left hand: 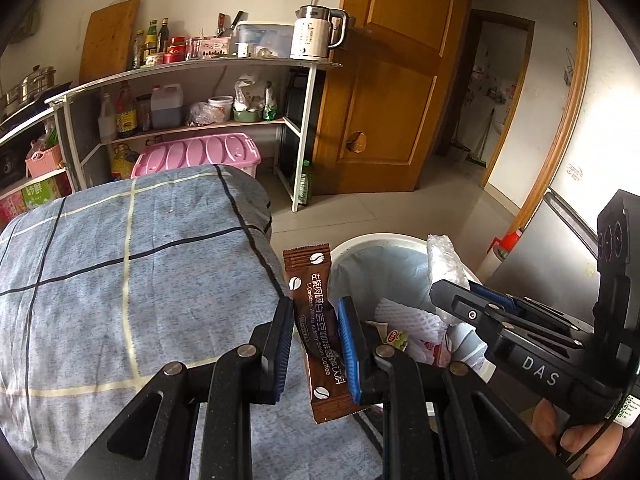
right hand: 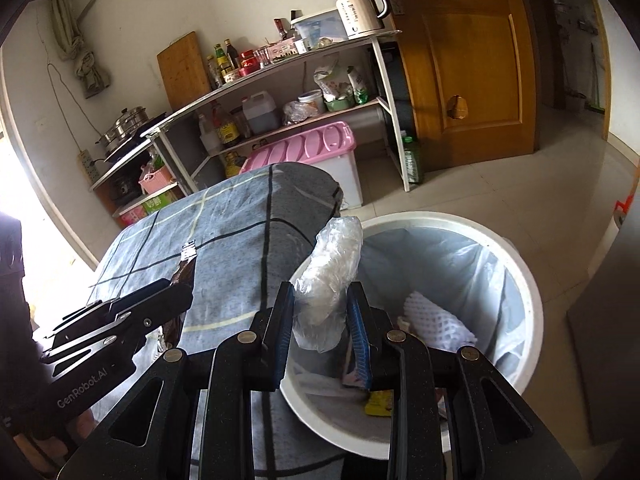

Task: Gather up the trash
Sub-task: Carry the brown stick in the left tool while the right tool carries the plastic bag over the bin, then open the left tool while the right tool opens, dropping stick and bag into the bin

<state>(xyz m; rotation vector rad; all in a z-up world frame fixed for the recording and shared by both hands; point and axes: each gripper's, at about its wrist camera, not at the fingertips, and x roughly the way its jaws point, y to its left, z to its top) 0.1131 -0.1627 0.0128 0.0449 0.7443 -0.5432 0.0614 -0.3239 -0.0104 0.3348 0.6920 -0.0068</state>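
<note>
My left gripper is shut on a brown coffee sachet, which stands upright between the blue pads at the edge of the cloth-covered table. Just to the right stands a white trash bin with a pale blue liner. My right gripper is shut on a crumpled wad of clear plastic wrap, held over the bin's near rim. Inside the bin lie a white foam net and some wrappers. The left gripper with its sachet shows at the left of the right wrist view.
A metal shelf rack with bottles and a white kettle stands behind the table. A pink-lidded storage box sits under it. A wooden door stands open onto tiled floor. A grey cabinet is right of the bin.
</note>
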